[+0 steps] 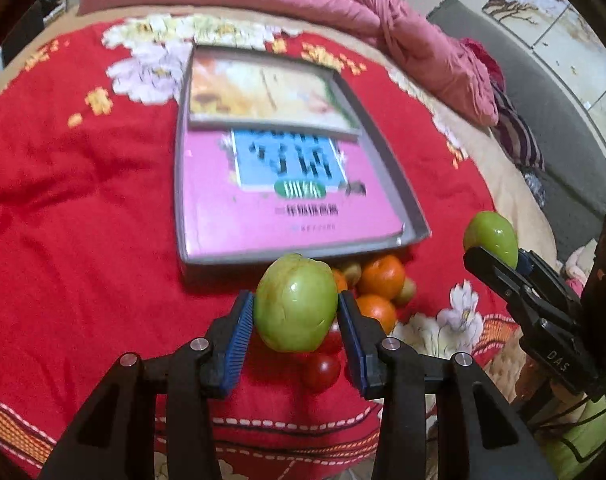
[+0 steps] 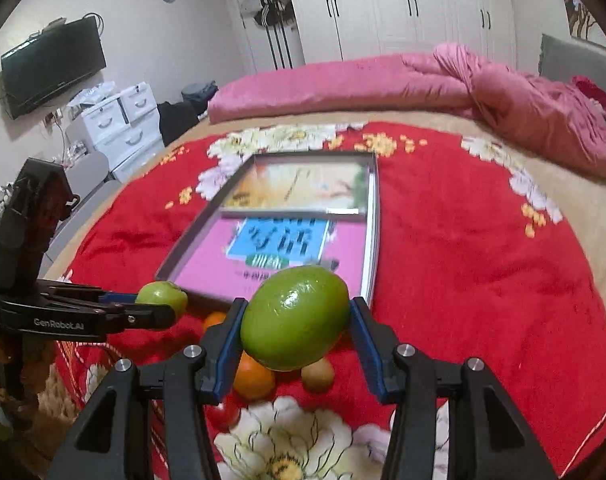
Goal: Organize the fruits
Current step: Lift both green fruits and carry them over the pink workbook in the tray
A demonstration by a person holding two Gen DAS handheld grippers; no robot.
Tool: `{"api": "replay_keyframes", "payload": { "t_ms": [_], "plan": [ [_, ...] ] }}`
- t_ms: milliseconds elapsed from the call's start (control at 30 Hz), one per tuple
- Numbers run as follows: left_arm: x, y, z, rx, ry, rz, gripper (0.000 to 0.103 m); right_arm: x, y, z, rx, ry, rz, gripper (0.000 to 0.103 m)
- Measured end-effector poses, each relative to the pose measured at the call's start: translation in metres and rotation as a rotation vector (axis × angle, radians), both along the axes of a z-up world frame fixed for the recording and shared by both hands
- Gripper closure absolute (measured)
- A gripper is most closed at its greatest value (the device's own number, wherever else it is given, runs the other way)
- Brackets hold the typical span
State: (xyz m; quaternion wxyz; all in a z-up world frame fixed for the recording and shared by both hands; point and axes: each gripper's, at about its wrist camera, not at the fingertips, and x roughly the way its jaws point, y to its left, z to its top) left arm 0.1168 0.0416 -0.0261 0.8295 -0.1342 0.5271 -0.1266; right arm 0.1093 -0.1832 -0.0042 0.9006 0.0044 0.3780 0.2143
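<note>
The left tongs (image 1: 297, 312) are clamped on a pale green fruit (image 1: 295, 303), its sides pressed against both blue pads (image 1: 239, 322), and it hangs in the air just in front of the near edge of the grey tray (image 1: 387, 152). The right tongs (image 2: 295, 320) grip a darker, glossy green fruit (image 2: 295, 317) the same way — pads tight on either side, also lifted off the red blanket (image 2: 483, 260) near that same tray edge. In the left wrist view the right tongs and their fruit (image 1: 492, 237) show off to the right of the tray's near corner; in the right wrist view the left tongs with their fruit (image 2: 163, 296) sit at the tray's near left corner.

The tray lies on the flowered red blanket on the bed and carries two books: a pink book (image 1: 279, 200) toward its near end and a yellowish book (image 1: 263, 88) toward its far end. Just in front of the tray's near edge, beneath the lifted fruits, a small heap rests on the blanket — oranges (image 1: 382, 276), red tomatoes (image 1: 321, 372) and a small brownish-green fruit (image 2: 318, 374). A pink quilt (image 2: 423, 80) is bunched up beyond the tray's far end.
</note>
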Motion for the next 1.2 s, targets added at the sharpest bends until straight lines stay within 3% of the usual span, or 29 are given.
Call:
{"api": "replay_keyframes", "payload": {
  "t_ms": [200,500,1200],
  "plan": [
    [0.014,0.01,0.018,0.027,-0.051,0.052,0.059,0.016,-0.002,0.007,0.0,-0.017,-0.015,0.052],
    [0.034,0.011,0.021,0.075,-0.079,0.103,0.059,0.037,0.006,0.001,-0.015,-0.001,0.019,0.052],
    [0.063,-0.007,-0.026,0.144,-0.029,0.103,0.059,0.07,0.033,-0.045,-0.096,0.103,0.061,0.052]
  ]
}}
